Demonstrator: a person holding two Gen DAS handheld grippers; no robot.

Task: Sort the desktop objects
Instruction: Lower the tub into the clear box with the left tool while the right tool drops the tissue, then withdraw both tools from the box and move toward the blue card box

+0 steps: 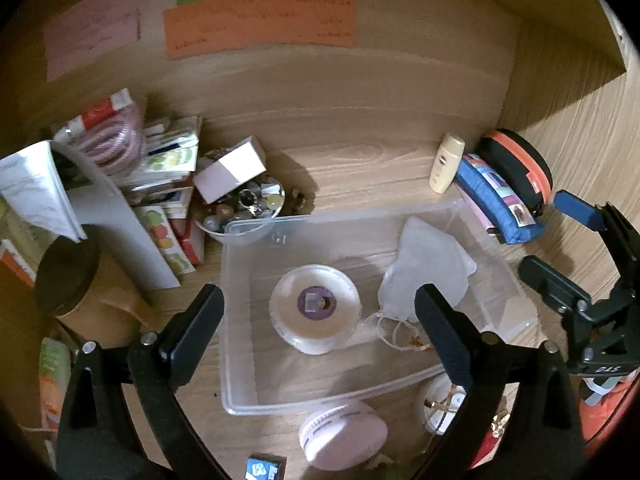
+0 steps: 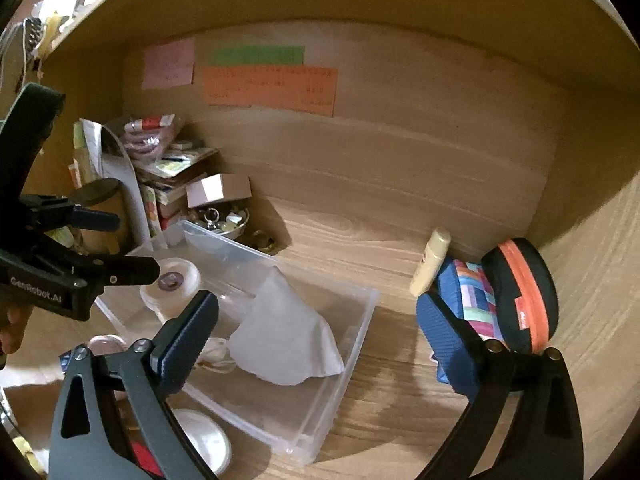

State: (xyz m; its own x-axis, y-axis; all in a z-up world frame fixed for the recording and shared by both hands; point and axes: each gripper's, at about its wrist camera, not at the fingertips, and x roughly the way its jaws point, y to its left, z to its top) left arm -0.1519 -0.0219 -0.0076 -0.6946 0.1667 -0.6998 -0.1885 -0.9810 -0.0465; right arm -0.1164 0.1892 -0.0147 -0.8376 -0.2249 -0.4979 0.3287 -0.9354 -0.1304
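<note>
A wooden desk (image 1: 360, 160) backed by a wooden wall is seen, with pink, green and orange paper notes (image 1: 260, 24) stuck to the wall. A clear plastic bin (image 1: 248, 360) is placed at the centre of the desk; inside it a round lidded container (image 1: 314, 306) and a white face mask (image 1: 428, 264) are laid side by side. A pile of booklets and packets (image 1: 160, 176) is stacked at the left rear, with a bowl of trinkets (image 1: 248, 208) just beside the bin's corner. A black and orange case (image 2: 524, 292), a patchwork pouch (image 2: 468, 300) and a cream bottle (image 2: 430, 262) are grouped at the right. The left gripper (image 1: 320, 320) is held above the bin, jaws spread wide and empty. The right gripper (image 2: 324, 320) is likewise seen spread apart, holding nothing, between bin and pouch.
</note>
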